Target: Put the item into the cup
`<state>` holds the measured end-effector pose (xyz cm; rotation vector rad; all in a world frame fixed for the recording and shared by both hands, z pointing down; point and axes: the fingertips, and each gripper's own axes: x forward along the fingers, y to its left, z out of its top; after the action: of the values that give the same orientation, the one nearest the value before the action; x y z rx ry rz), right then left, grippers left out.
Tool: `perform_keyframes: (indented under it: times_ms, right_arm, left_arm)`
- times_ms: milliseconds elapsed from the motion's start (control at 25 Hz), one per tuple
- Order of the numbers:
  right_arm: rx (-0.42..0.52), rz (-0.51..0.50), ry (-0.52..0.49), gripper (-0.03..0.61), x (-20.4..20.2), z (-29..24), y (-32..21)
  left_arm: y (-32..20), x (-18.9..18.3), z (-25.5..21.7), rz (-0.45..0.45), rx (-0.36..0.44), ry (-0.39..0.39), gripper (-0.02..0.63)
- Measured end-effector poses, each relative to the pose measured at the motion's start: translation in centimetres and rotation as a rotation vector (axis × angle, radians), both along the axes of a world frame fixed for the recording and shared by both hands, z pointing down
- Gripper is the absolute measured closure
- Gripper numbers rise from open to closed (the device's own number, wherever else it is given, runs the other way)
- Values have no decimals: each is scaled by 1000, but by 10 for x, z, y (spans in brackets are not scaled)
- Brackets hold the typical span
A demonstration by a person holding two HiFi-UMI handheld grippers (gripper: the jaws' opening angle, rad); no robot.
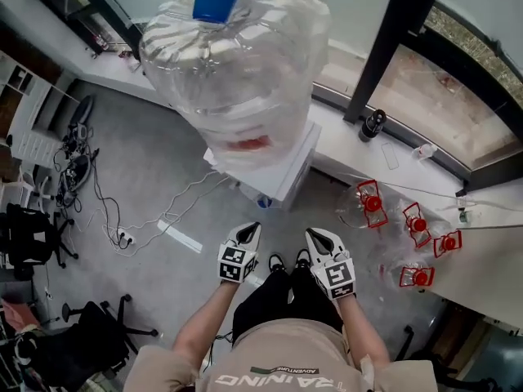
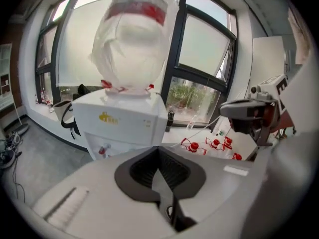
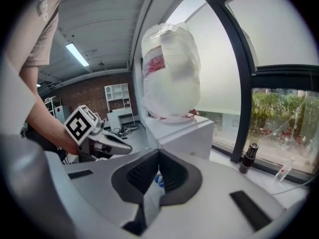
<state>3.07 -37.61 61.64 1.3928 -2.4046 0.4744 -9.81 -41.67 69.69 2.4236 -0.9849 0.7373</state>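
Left gripper (image 2: pixel 160 177): jaws together along one seam, with nothing clamped between the dark pads. It is held low in front of the person's body and touches nothing.

Right gripper (image 3: pixel 155 183): jaws likewise together, with no object gripped. A small blue-and-white object (image 3: pixel 158 179) shows just past the jaw tips, apart from them. In the head view the two grippers sit side by side, close but not touching, both pointing toward the water dispenser (image 1: pixel 282 174).

Task item: the only candidate for the cup is that blue-and-white object, which lies on the floor (image 1: pixel 147 162) against the foot of the dispenser (too small to confirm as a cup). It is well apart from both grippers.

Clearance: a bare strip of grey floor runs between the person's shoes and the dispenser. The large clear bottle (image 1: pixel 237 64) stands inverted on top of the dispenser. To the right, several red-capped bottles (image 1: pixel 372 204) lie near the window ledge (image 1: pixel 359 149), where a dark flask (image 1: pixel 373 124) stands upright. To the left, loose cables (image 1: pixel 122 235) and a black chair (image 1: pixel 90 333) occupy the floor.
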Motion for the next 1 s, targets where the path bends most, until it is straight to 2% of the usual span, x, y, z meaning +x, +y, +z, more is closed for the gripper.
perform_keyframes:
  times_ms: [280,560,760,1000]
  right_arm:
    - [51,1,-41,568,3,-54,-8]
    - [218,-67,-46,568,-14,-131,-29]
    - [272,-100,-12,568,-25,-152,-24]
    - [319,-96,-20,568,-24,-176,-28]
  left_arm:
    - [10,-16,-103,-67,179,4,605]
    - [12,-12,-200,-126,357,72,604]
    - [13,-20,-233,-144,415,125,604]
    - [1,-27,-250,-150,475,122,604]
